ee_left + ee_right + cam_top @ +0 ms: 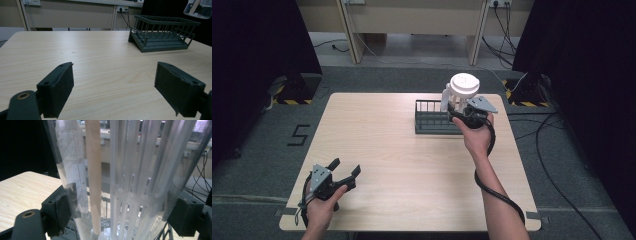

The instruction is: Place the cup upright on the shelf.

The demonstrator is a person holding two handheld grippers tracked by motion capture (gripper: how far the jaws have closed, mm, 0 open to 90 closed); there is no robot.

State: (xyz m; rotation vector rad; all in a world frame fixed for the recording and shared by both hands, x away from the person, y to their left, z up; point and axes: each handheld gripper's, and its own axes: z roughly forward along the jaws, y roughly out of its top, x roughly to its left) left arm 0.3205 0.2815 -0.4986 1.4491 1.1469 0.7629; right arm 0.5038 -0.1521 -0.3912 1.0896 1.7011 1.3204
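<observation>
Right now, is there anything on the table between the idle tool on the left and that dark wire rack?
No. In the high view, only bare wooden table lies between the left tool and the rack; the left gripper view agrees.

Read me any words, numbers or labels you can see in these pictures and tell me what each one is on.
"5": black mark on the grey floor left of the table.
Faint printed scale on the clear jug that the right gripper holds: too blurred to read.
Nothing legible on the rack.
</observation>
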